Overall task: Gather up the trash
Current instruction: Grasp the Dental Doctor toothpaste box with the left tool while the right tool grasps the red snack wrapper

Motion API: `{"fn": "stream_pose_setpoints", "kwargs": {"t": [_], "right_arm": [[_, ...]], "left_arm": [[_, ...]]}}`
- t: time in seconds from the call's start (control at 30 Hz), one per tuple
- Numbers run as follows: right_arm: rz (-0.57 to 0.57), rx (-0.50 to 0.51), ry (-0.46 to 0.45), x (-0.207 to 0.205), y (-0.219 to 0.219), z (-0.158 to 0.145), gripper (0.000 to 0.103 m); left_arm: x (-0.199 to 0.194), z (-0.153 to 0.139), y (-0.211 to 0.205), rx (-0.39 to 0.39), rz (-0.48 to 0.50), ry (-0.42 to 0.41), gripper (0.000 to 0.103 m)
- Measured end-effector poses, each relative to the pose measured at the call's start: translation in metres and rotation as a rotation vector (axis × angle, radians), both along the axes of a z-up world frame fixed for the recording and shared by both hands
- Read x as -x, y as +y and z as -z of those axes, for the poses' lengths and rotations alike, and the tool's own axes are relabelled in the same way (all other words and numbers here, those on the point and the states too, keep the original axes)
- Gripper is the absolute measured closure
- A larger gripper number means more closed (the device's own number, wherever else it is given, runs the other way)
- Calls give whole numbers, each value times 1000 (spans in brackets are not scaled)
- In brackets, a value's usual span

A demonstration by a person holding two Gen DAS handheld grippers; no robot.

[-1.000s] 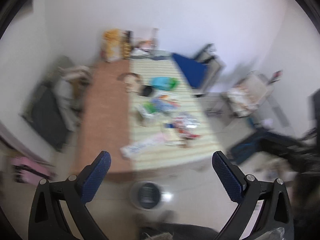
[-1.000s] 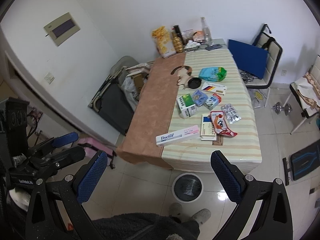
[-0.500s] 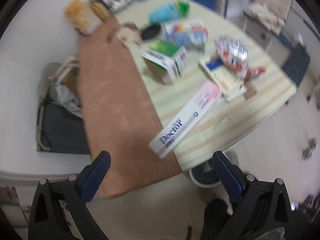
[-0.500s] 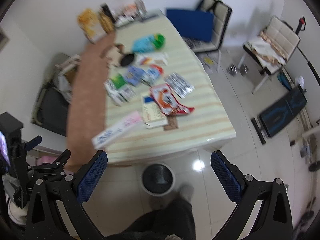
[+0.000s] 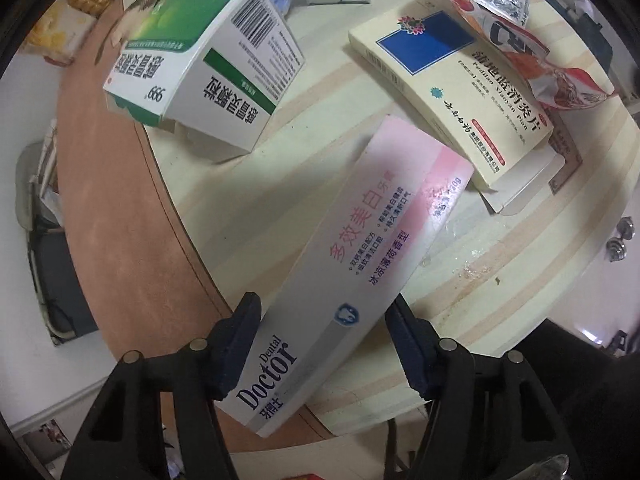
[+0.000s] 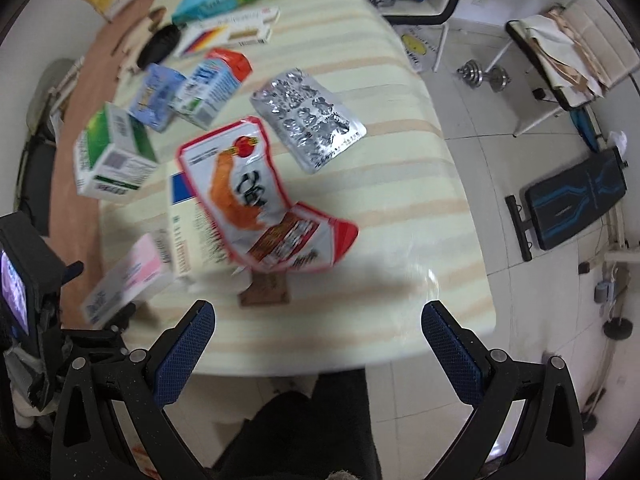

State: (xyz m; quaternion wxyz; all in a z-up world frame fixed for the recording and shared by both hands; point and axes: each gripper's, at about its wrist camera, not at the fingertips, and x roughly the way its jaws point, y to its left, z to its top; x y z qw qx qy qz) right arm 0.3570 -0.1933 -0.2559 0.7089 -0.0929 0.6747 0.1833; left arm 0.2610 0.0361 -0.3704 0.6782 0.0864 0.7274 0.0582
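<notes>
On the striped surface (image 5: pixel 256 184), the long pink and white toothpaste box (image 5: pixel 360 264) lies between the left gripper (image 5: pixel 324 340) fingers, which sit close beside it and should squeeze evenly, while the right gripper (image 6: pixel 318 350) hangs wide open, holding nothing.

The toothpaste box (image 5: pixel 360 256) is smooth printed cardboard with a slight sheen. The medicine box (image 5: pixel 208 76) and the cream tablet box (image 5: pixel 452 92) are matt printed cardboard. The blister sheet (image 6: pixel 308 120) is crinkled, shiny metal foil. The snack wrapper (image 6: pixel 256 200) is glossy, creased plastic film. The tablecloth (image 6: pixel 400 208) looks like smooth striped plastic and catches a light glare. The left gripper (image 5: pixel 322 338) and right gripper (image 6: pixel 318 346) have black matt plastic arms; their pads (image 6: pixel 184 356) are blue, with a rough dimpled texture.
</notes>
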Motion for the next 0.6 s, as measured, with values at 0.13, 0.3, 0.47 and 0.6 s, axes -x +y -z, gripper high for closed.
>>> {"fn": "stream_pose_setpoints", "kwargs": {"t": [0.13,0.3,0.47,0.6], "right_arm": [[-78,19,17,-17,18,15,0],[-211,59,25,-28,54,40,0],[-292,90,25,-25,82,67,0],[-264,-37,84,-23,86,70,33]], "left_arm": [[17,-11,19,48,-209,12,46],[58,-24,73,73,-675,-29,48],[73,-21,111,176,-935,-65,45],[69,-27,109,148,-883,-86,50]]}}
